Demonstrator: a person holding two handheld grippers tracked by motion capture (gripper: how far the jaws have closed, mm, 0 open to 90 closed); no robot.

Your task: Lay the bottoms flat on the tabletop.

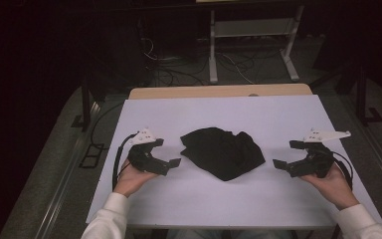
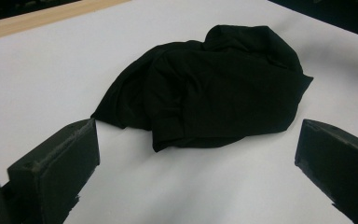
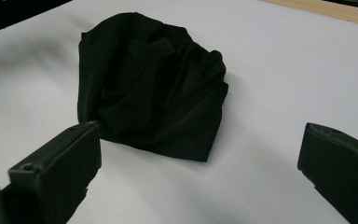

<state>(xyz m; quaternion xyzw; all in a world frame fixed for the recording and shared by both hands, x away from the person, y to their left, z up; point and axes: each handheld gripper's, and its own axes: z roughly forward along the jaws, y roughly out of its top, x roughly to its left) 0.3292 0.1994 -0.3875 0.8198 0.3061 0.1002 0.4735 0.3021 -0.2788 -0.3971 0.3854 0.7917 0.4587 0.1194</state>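
I see one black cloth (image 1: 222, 152), crumpled in a heap at the middle of the white worktop (image 1: 219, 112). Two grippers flank it: my left gripper (image 1: 168, 152) sits just beside its left edge, my right gripper (image 1: 284, 154) a little farther off on the other side, neither touching it. Both sets of fingers (image 2: 56, 170) are spread wide and hold nothing. The gripper views show the cloth's folds and creases between the fingers (image 3: 58, 168); the high view adds both hands and white sleeves.
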